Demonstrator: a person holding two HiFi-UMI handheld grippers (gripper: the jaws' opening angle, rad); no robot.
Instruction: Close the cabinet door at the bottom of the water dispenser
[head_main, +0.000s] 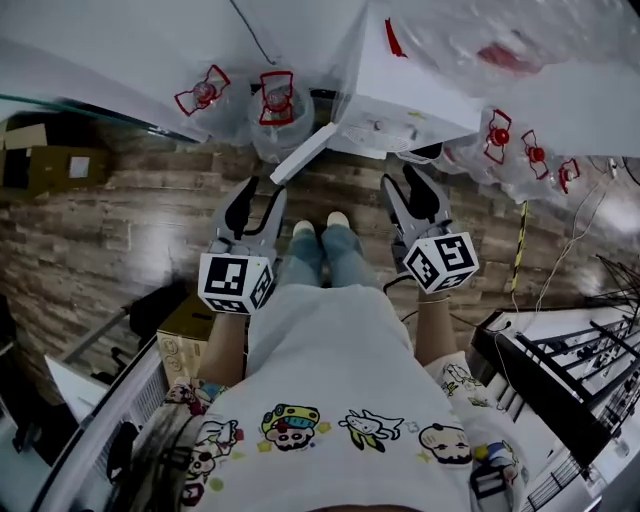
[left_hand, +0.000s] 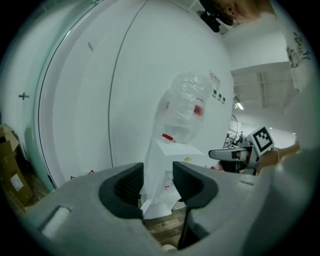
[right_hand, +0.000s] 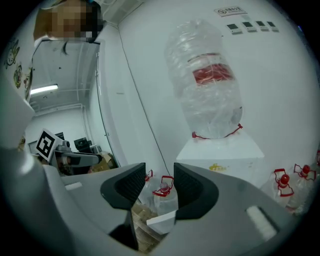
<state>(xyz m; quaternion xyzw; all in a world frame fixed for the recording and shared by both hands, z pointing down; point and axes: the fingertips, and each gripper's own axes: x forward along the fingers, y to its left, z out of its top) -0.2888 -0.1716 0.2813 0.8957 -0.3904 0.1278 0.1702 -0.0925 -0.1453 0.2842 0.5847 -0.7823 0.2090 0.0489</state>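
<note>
**CAMS: 3 VIEWS, 1 SHARED DISPENSER**

Head cam: looks steeply down past grey L gripper (head_main: 258, 192) & R gripper (head_main: 410, 188) to brown wood-plank floor (head_main: 120, 230). White box-shaped water dispenser (head_main: 400, 90) sits near, at frame top. Gripper cams: low, face fwd & up along own jaws, one from each side. All 3 share the dispenser; each gripper cam also catches the other gripper.

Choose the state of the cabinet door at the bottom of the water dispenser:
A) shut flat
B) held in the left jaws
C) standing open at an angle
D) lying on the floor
C: in the head view the cabinet door juts out at an angle from the base of the water dispenser.
</note>
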